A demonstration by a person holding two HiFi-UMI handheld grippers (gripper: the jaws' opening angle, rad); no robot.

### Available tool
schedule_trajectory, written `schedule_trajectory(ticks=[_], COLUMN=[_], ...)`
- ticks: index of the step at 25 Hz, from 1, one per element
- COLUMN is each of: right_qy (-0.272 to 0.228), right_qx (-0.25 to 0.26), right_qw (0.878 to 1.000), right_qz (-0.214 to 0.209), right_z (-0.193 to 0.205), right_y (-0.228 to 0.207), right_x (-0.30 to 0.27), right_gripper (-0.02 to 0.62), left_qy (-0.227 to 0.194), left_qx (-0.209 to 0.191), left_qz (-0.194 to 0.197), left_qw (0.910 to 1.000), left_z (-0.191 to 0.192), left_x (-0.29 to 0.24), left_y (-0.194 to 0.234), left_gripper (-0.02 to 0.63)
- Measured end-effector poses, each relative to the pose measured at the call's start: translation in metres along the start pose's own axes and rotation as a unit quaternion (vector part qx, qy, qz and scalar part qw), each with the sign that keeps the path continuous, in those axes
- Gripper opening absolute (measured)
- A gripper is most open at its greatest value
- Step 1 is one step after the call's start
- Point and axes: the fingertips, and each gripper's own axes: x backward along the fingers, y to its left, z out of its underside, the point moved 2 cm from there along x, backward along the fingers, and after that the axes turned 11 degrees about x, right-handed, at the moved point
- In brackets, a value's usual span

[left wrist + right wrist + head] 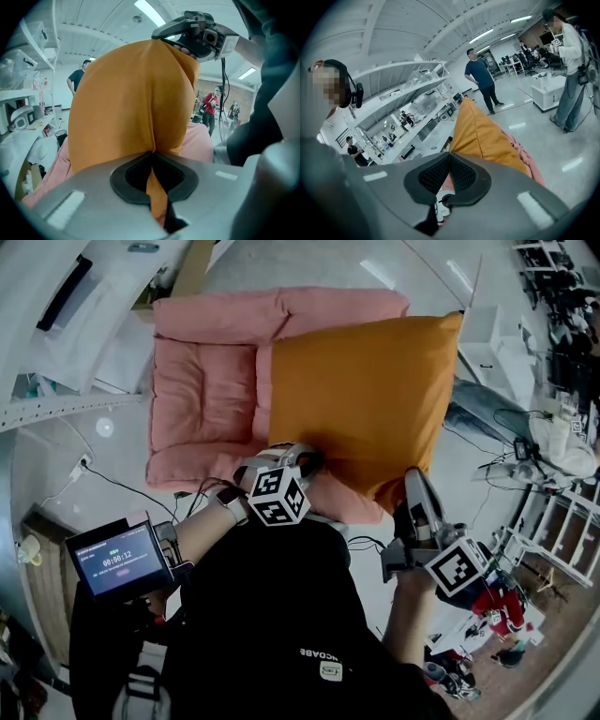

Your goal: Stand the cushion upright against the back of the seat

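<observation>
Your left gripper (305, 463) is closed on the orange cushion (366, 399). In the left gripper view its jaws (153, 159) are pressed together and a fold of the orange cloth (126, 103) is pinched between them. The hold is at the cushion's near edge, over the front edge of the pink seat (202, 399).

Your right gripper (412, 482) is at the near right corner of the cushion, beyond the seat's right edge. In its own view the jaws (449, 157) are together, and the cushion (480, 136) starts directly at their tips. The left gripper view shows this gripper (180, 44) gripping that corner from above.

The cushion covers the right half of the seat and hangs out over the right edge. Its far edge reaches the seat back (281, 310) near the far right corner. It is lifted at a slant, not flat. I cannot tell if it touches the back.

The left half of the seat is uncovered. A small screen (117, 563) sits on your left forearm.
</observation>
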Motion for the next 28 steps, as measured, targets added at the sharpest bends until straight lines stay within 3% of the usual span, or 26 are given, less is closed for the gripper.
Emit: schedule_trajectory(ticks=[9, 17, 21, 26, 28], right_qy=[0.006, 0.017, 0.038, 0.059, 0.056], right_qx=[-0.011, -0.01, -0.018, -0.005, -0.008], right_qw=[1.0, 1.0, 0.999, 0.997, 0.997], right_qz=[-0.02, 0.01, 0.006, 0.057, 0.051], right_z=[0.014, 0.03, 0.045, 0.062, 0.066], right_y=[0.005, -0.025, -0.038, -0.068, -0.068], right_x=[-0.028, -0.04, -0.049, -0.05, -0.058], right_gripper=[0.006, 0.008, 0.008, 0.009, 0.009], left_qy=[0.007, 0.011, 0.026, 0.043, 0.048], left_qx=[0.017, 0.031, 0.041, 0.057, 0.061], left_qz=[-0.001, 0.002, 0.002, -0.005, -0.007], left_qw=[0.9998, 0.9995, 0.9988, 0.9974, 0.997], left_z=[0.017, 0.027, 0.037, 0.05, 0.054], left_x=[-0.006, -0.018, -0.022, -0.029, -0.032], left_y=[0.018, 0.025, 0.028, 0.03, 0.032], left_gripper=[0.04, 0.038, 0.038, 0.038, 0.038])
